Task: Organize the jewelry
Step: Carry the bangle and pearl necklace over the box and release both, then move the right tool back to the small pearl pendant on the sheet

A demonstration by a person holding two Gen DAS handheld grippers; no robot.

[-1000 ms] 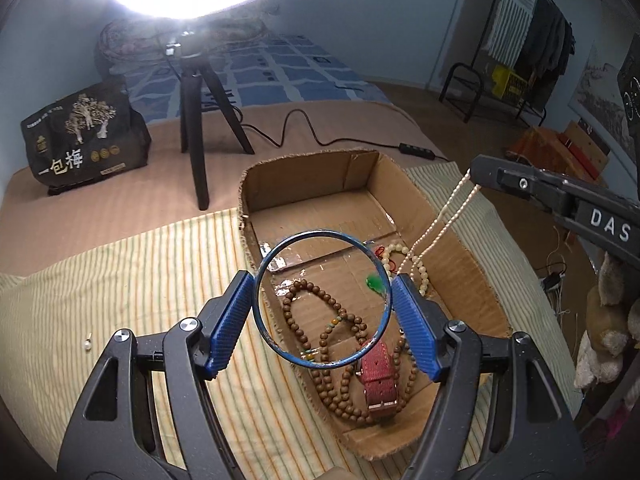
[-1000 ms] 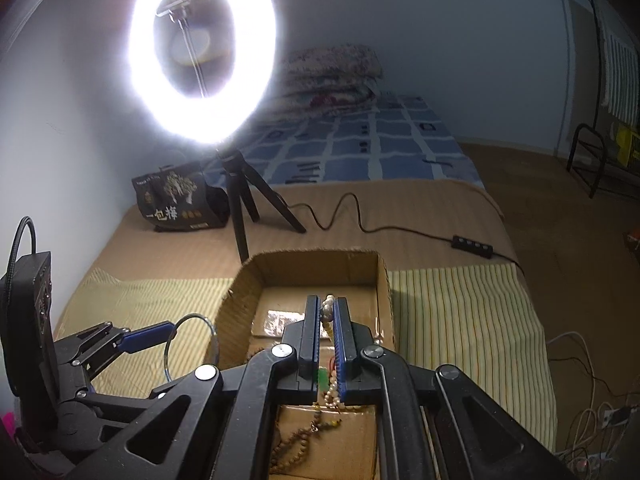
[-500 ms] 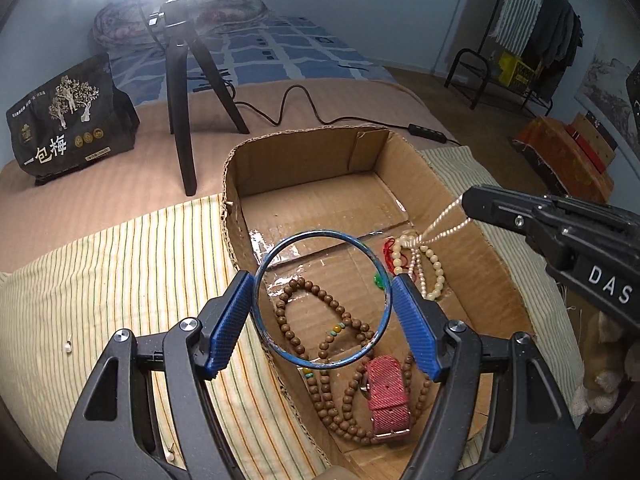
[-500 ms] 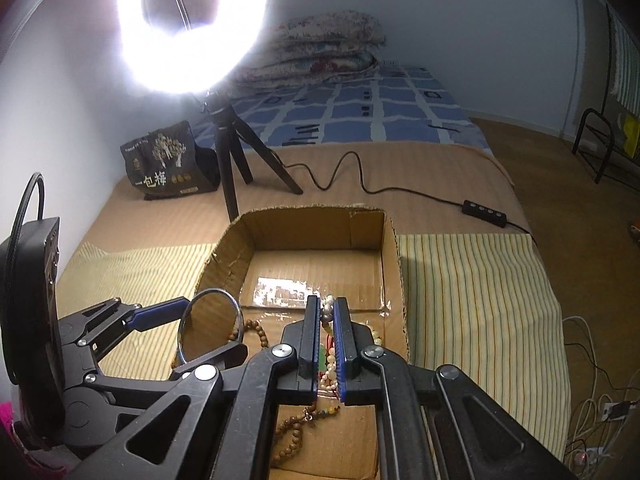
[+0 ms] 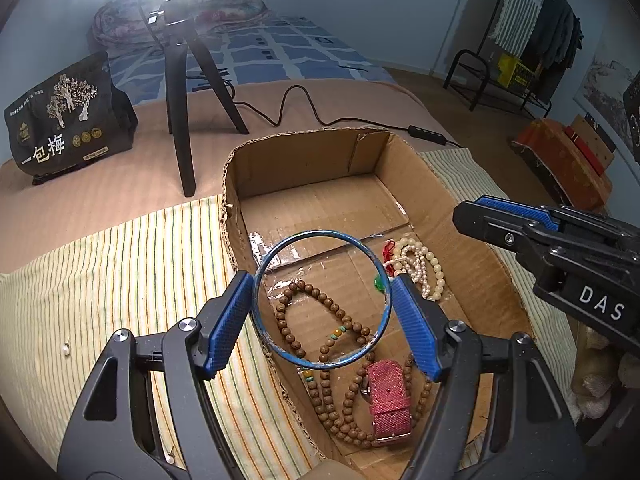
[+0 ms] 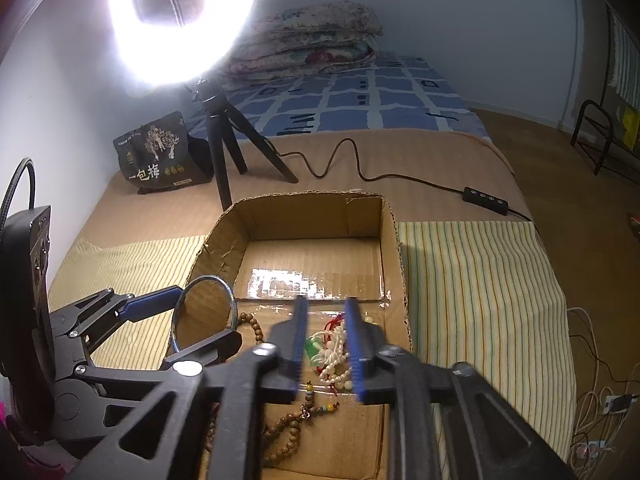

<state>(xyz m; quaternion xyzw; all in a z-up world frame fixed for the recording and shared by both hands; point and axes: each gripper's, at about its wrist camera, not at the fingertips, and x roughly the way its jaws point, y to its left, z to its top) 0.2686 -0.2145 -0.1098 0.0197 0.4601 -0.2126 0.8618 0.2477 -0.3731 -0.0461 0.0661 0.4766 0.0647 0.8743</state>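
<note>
Box far half bare; tripod behind.

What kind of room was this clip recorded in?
Most likely a bedroom at home: a bed with a blue checked sheet and folded quilts, and a clothes rack by the wall. The cardboard box of jewelry sits on the bed itself.

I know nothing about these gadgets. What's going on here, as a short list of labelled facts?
Setting: a cardboard box on a striped cloth on a bed, lit by a ring light.
Left claw: shut on a blue bangle, held above the box.
Right claw: open, holding nothing, over the pearl necklace.
In the box: pearl necklace, wooden bead strand, red watch strap, small green piece.
Outside the box: a small white bead on the cloth.
</note>
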